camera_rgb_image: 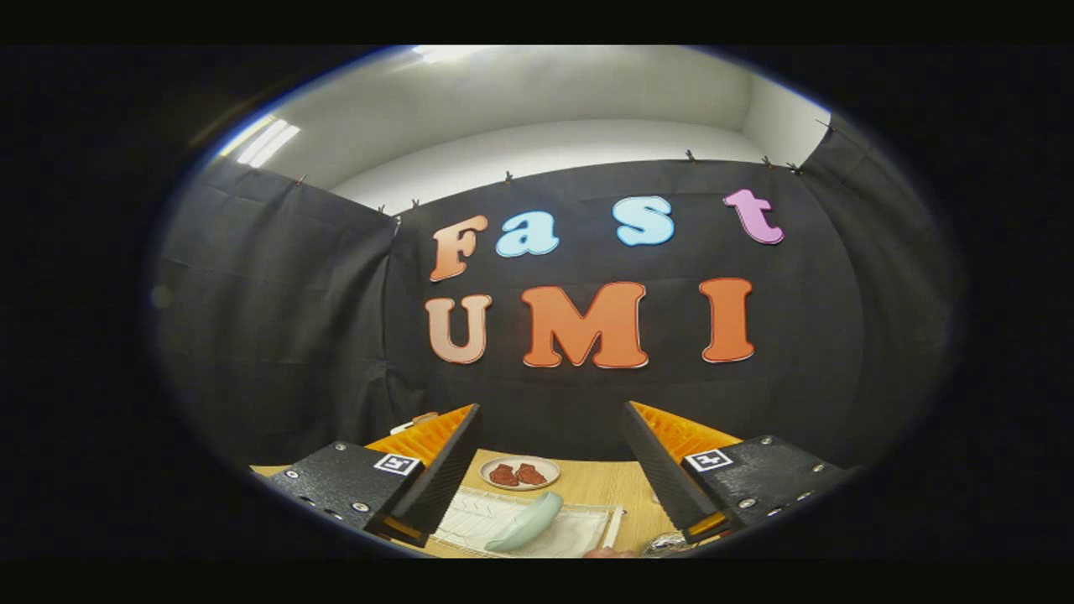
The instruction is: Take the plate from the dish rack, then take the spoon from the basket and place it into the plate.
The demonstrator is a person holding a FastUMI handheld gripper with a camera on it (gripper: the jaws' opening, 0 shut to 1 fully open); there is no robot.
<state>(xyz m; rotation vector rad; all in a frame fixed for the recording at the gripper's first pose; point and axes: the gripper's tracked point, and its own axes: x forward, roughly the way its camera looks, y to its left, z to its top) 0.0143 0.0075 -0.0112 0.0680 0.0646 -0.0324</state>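
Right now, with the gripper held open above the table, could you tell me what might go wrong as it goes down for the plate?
1. The pale green plate stands on edge in the white dish rack; the open gripper may pinch it unevenly and tip it.
2. A small plate with red pieces sits just beyond the rack on the wooden table; overshooting could knock it.

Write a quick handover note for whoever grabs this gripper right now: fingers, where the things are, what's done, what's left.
Gripper: fingers wide apart, holding nothing, raised above the wooden table.
Pale green plate stands on edge in the white dish rack, below and between the fingers.
Beyond the rack sits a small plate with two reddish pieces.
I cannot make out the spoon or basket.
Done: nothing yet, plate not yet taken.
Left: take the plate, fetch the spoon, put it into the plate.
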